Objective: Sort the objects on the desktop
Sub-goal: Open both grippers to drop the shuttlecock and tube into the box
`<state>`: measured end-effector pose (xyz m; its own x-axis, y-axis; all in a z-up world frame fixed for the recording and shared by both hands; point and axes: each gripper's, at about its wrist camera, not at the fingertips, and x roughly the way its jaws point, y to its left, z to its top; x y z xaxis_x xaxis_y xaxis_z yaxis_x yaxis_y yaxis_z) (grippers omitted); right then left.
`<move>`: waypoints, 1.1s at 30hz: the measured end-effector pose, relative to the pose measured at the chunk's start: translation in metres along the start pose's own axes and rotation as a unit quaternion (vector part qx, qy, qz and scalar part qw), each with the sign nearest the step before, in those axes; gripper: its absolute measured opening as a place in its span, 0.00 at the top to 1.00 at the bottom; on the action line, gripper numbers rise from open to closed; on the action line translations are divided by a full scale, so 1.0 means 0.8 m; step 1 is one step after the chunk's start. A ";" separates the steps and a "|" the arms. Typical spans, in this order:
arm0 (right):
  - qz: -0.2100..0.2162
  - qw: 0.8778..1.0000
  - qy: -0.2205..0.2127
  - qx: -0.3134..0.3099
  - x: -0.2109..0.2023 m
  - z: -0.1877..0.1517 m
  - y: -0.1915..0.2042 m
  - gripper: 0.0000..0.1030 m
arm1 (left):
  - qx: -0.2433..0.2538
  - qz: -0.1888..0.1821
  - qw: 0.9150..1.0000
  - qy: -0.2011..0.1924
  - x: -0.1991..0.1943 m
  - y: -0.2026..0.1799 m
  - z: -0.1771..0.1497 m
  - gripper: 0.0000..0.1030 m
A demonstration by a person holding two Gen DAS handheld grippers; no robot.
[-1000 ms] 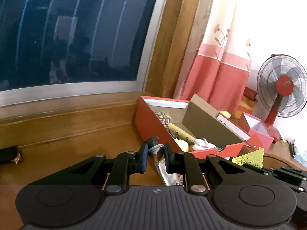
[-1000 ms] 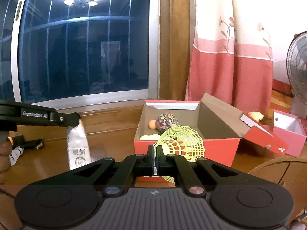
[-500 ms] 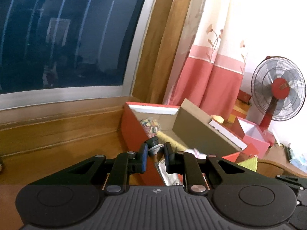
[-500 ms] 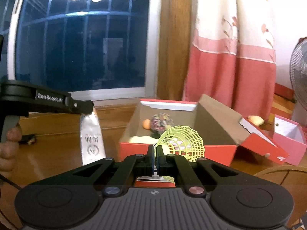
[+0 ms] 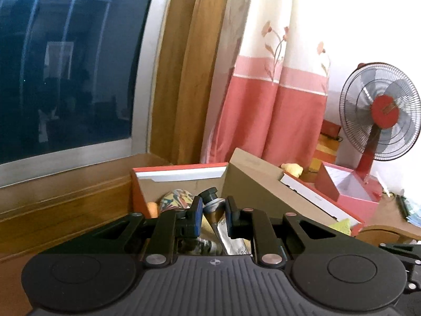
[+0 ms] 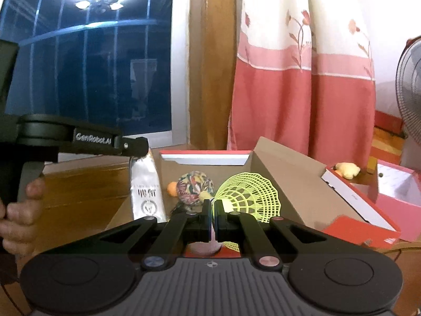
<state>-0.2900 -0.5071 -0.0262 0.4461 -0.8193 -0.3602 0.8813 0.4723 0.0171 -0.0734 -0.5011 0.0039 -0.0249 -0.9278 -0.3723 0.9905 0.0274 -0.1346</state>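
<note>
Over red box (image 6: pixel 205 155), both grippers loaded

The left gripper (image 6: pixel 142 147) carries the raised lettering "GenRobot.AI" along the side of its black arm, readable in the right wrist view. Just below it, the silver tube (image 6: pixel 147 192) hanging from its jaws bears a few dark printed characters above a round emblem; the characters are too blurred to read. A small cross-in-circle mark sits on the near ribbed body of each gripper. No other text is legible.
</note>
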 end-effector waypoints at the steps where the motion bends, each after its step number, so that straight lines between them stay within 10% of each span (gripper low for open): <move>1: 0.000 1.000 0.000 -0.002 0.010 0.003 -0.002 0.98 | 0.000 0.001 1.000 0.002 0.008 0.000 0.002 0.82; 8: -0.014 1.000 0.008 0.009 0.061 0.010 -0.018 0.90 | -0.013 0.005 0.999 0.041 0.059 0.011 0.005 0.79; 11: -0.032 0.999 0.004 0.031 0.069 0.006 -0.024 0.17 | -0.017 0.009 0.998 0.065 0.073 0.016 0.000 0.49; 12: -0.034 0.999 -0.002 0.037 0.069 0.005 -0.026 0.14 | -0.015 0.014 0.998 0.065 0.074 0.016 -0.001 0.33; 15: -0.040 0.998 -0.001 0.040 0.072 0.002 -0.027 0.17 | -0.003 0.017 0.999 0.052 0.073 0.016 -0.005 0.15; 33: -0.062 0.998 -0.019 0.018 -0.011 0.007 0.006 0.20 | 0.009 0.016 1.000 0.014 -0.001 0.011 -0.002 0.15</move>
<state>-0.2888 -0.4994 -0.0180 0.3382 -0.8828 -0.3261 0.9349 0.3549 0.0088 -0.0649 -0.4994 0.0019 0.0042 -0.9155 -0.4023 0.9931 0.0509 -0.1056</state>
